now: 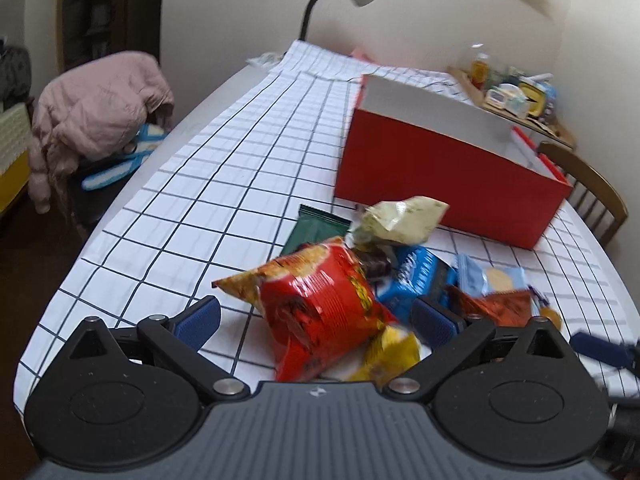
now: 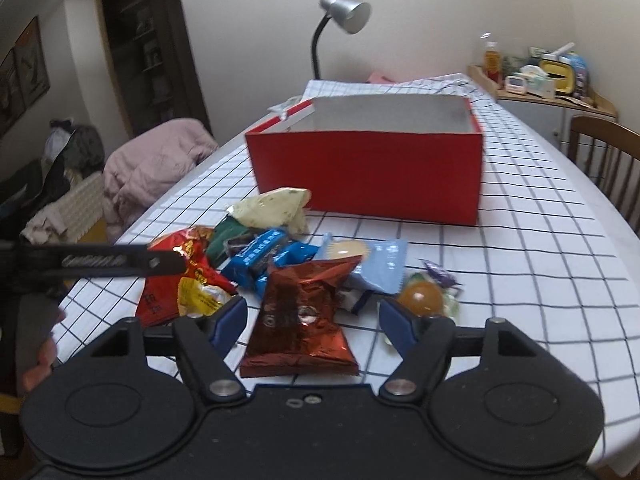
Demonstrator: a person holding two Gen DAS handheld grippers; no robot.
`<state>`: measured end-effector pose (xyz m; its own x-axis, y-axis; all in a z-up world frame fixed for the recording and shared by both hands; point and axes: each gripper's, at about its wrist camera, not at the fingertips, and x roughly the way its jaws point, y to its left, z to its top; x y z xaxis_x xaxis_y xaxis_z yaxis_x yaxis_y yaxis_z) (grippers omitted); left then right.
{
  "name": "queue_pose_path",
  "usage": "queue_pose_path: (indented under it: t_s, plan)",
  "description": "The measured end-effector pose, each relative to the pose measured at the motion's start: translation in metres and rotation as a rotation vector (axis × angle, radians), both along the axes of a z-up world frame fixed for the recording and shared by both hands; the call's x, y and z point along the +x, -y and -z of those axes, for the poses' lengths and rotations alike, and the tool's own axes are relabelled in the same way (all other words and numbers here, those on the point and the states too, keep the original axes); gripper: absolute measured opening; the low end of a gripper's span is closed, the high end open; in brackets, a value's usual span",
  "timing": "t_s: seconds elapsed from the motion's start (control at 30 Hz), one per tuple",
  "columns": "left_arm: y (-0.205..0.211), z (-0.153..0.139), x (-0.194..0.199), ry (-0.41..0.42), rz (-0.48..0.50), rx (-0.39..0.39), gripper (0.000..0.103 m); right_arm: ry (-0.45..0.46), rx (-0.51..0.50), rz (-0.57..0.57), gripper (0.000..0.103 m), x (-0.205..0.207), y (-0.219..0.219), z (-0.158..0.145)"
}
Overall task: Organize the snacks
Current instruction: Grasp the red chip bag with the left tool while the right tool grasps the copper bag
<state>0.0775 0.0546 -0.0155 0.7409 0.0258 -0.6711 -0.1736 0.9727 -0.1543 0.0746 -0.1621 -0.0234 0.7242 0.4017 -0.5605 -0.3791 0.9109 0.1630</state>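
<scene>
Both grippers hang over a heap of snack packets on a table covered with a white checked cloth. The left gripper has its 2 blue-padded fingers spread wide, and a red and yellow chip bag sits in the gap between them; the bag is blurred, and whether either pad touches it cannot be told. The right gripper is likewise spread wide, its fingers flanking a shiny dark red foil packet that lies flat on the cloth, with clear space on both sides. Behind these lie a blue wrapped bar, a light blue cookie packet, a dark green packet and a pale green bag, all crowded together and overlapping. A round orange jelly cup sits just beside the right gripper's right finger. The open red box, white inside, stands on the cloth just behind the heap, nearest the pale green bag. A silver desk lamp rises behind the box at the far end of the table, and a pink jacket is draped over a chair at the table's left side.
</scene>
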Motion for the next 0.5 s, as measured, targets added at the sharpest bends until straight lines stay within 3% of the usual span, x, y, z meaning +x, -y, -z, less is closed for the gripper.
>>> queue_pose_path:
  t_s: [0.37,0.5]
  plan:
    - [0.000,0.012,0.034,-0.104,-0.090,-0.025,0.102,-0.038,-0.083,-0.025,0.069,0.019,-0.030,0.013]
    - [-0.002,0.016,0.039,-0.118,-0.105,-0.034,0.097,-0.057,-0.097,-0.005,0.062,0.025,-0.033,0.018]
